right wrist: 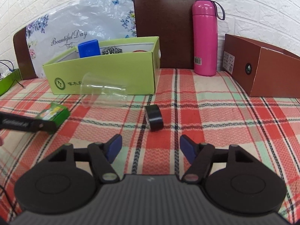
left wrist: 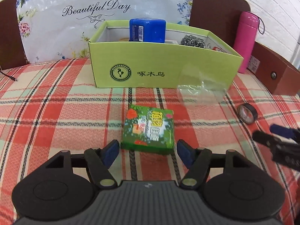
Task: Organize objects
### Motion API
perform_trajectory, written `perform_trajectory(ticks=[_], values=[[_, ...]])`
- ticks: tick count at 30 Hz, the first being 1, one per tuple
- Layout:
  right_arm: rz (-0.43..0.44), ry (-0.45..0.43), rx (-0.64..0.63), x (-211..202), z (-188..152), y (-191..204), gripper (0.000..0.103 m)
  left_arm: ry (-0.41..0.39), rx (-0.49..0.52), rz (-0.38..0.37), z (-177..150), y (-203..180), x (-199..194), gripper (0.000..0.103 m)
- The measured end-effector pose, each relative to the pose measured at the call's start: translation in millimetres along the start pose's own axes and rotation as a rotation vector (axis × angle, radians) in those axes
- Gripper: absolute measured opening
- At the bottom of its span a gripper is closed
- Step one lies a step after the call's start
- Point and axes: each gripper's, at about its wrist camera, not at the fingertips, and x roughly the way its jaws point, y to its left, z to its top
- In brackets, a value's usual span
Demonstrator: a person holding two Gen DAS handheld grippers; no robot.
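On the checked cloth, woven in red, pink and pale green squares, lies a small green cardboard packet with bright flowers printed on its top. It is flat and square. The left hand-held gripper sits right at its 6 o'clock edge, with blue pads spread apart on each side of the near corners and not pressing it.

At 12 o'clock from the packet stands a light green cardboard box with an open top. Inside it are a blue plastic tub and a shiny wire scrubber. A clear plastic cup lies on its side just in front of the box, at about 1 o'clock from the packet. A roll of black tape rests at 2 o'clock, well apart from the packet.

The right hand-held gripper has its pads wide apart too, with nothing between them. The tape roll, smooth and round, lies just past its tips at 12 o'clock.

Only the right wrist view shows the whole tall pink bottle with its loop strap, and the long brown cardboard box at 2 o'clock. Only the left wrist view shows the packet's printed top; the right view sees just its green side, partly behind the other gripper's black arm. Both show a flowery plastic bag behind the green box.
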Motion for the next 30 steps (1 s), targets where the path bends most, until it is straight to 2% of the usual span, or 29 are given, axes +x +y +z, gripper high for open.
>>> perform_trajectory(ticks=[4,8,9,10,11,17,20,21,22,25,30], values=[[-0.016,-0.015,-0.011,13,10,-3,0.063,-0.033,-0.034,-0.021,2,5,-17,0.078],[-0.018,-0.02,-0.023,27,18,-2,0.055,-0.056,-0.035,0.019,12,2,-17,0.079],[-0.014,-0.012,-0.027,30,18,-1,0.051,-0.058,-0.033,0.02,15,2,-15,0.08],[-0.008,0.005,-0.033,33,18,-1,0.032,-0.06,-0.026,0.016,17,1,-11,0.08],[-0.003,0.025,-0.034,35,16,0,0.018,-0.058,-0.016,0.013,20,-1,-7,0.081],[0.09,0.029,0.005,3,0,4,0.018,0.01,-0.001,0.035,25,-3,19,0.081],[0.151,0.055,0.021,-10,-9,10,0.019,0.01,-0.012,0.015,22,-1,23,0.079],[0.159,0.066,0.012,-12,-11,14,0.02,0.016,-0.015,0.011,20,-1,24,0.068],[0.159,0.068,0.001,-13,-14,17,0.021,0.022,-0.009,0.014,18,-1,24,0.064],[0.16,0.064,-0.009,-17,-16,23,0.035,0.027,0.02,0.003,14,-3,18,0.064],[0.152,0.063,-0.014,-16,-14,25,0.036,0.037,0.02,-0.006,8,-4,11,0.066]])
